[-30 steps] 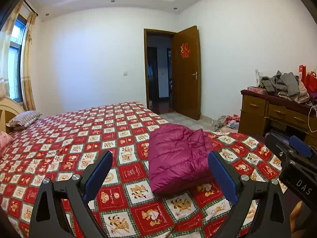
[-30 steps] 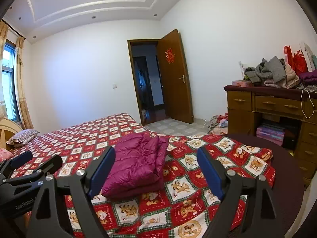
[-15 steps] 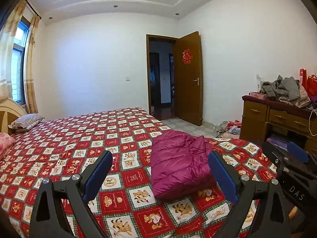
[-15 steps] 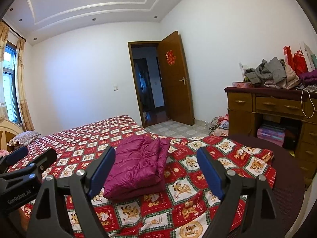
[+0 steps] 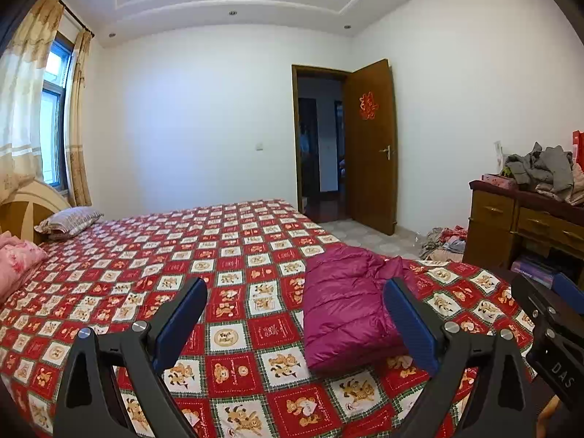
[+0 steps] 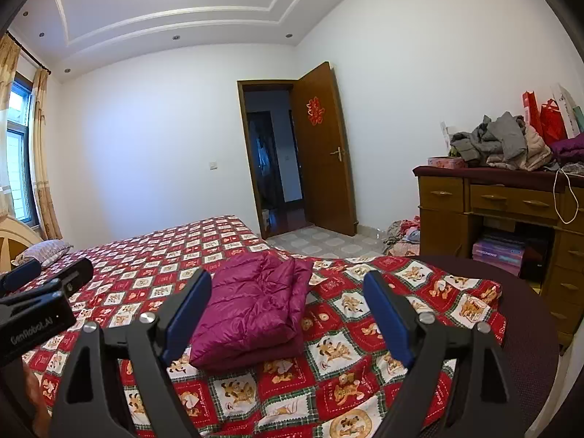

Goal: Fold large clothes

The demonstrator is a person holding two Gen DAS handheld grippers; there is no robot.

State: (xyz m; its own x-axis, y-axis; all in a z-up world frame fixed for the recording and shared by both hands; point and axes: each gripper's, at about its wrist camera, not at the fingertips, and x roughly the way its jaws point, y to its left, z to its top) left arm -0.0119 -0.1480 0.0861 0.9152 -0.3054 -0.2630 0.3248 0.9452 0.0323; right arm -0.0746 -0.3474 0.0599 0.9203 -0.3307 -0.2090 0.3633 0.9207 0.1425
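Left gripper is spread wide, empty, above the bed. The jacket lies folded near the bed's foot corner: likely light, puffy, slippery, best pinched at the layered edge. Right gripper hovers agape, empty.

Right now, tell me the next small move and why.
Probably draw both claws back: the jacket already lies folded on the bed, and the left claw and right claw are open, holding nothing.
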